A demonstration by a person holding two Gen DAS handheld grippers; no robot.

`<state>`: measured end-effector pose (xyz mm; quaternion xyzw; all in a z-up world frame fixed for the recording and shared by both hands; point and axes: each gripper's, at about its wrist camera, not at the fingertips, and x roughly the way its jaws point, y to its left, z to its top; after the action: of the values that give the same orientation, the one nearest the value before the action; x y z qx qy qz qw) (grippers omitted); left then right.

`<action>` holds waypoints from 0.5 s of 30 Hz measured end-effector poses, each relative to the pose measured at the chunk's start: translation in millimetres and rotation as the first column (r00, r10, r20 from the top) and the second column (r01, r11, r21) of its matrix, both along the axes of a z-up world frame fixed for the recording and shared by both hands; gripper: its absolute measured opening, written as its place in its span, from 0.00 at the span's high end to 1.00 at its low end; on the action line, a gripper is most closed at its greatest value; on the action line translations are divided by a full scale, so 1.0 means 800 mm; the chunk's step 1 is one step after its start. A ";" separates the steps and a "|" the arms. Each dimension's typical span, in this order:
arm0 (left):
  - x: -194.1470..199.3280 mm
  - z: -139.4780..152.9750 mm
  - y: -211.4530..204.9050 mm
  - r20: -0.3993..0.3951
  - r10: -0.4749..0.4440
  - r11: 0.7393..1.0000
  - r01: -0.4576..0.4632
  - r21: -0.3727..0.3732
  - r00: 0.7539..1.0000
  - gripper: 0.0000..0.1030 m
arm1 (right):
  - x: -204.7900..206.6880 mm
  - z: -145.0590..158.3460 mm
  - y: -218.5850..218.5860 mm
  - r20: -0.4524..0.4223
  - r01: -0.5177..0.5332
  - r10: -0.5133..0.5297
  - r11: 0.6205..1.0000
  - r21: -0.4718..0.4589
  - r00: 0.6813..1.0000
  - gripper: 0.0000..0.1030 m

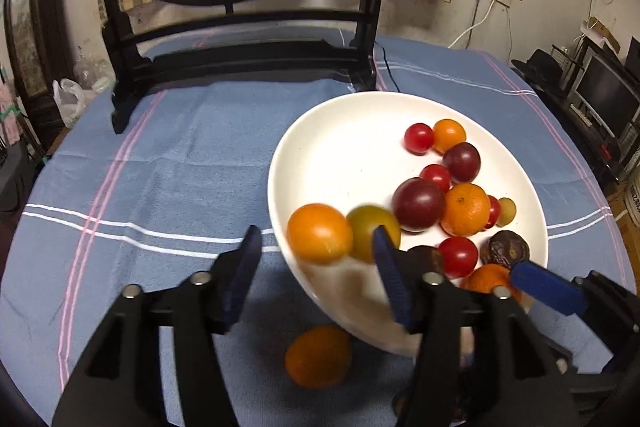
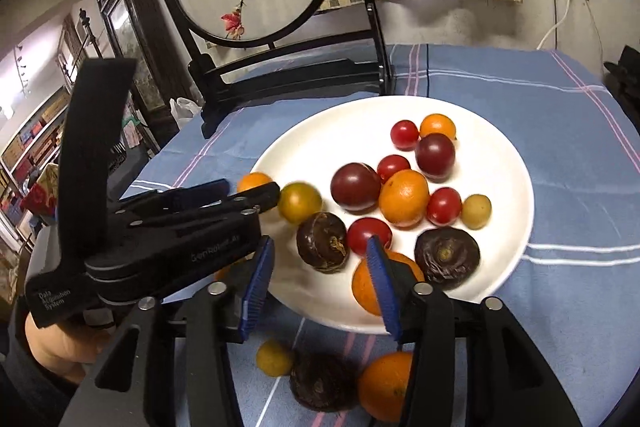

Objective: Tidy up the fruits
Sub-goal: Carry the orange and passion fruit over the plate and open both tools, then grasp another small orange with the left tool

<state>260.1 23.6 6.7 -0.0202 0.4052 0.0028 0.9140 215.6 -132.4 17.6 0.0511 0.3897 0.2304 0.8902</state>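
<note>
From my left wrist camera, the left gripper (image 1: 316, 247) sits low in the frame with its blue jaws parted and nothing pressed between them — the near rim of the white plate (image 1: 344, 155) lies in the gap. Behind the right jaw sit an orange tomato (image 1: 320, 233) and a greenish tomato (image 1: 366, 227), blurred. More fruit clusters at the plate's right side; one orange fruit (image 1: 318, 357) lies off the plate on the blue tablecloth (image 1: 160, 167), bottom centre.

From my right wrist camera, the right gripper (image 2: 320, 255) is also parted and empty, straddling the plate's lower rim — a mandarin (image 2: 366, 287) sits behind the right jaw. The left gripper's black body fills the left side, its tips by the greenish tomato. Three fruits lie on the cloth below the plate.
</note>
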 end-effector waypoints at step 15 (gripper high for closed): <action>-0.089 0.003 -0.005 0.033 -0.021 1.000 0.021 -0.014 0.999 0.25 | -0.066 -0.005 -0.029 0.009 -0.017 0.017 1.000 -0.013 1.000 0.36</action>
<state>188.6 19.9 9.2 -0.0224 0.3904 -0.0100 0.9203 162.9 -155.6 14.0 0.0410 0.3877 0.2356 0.8902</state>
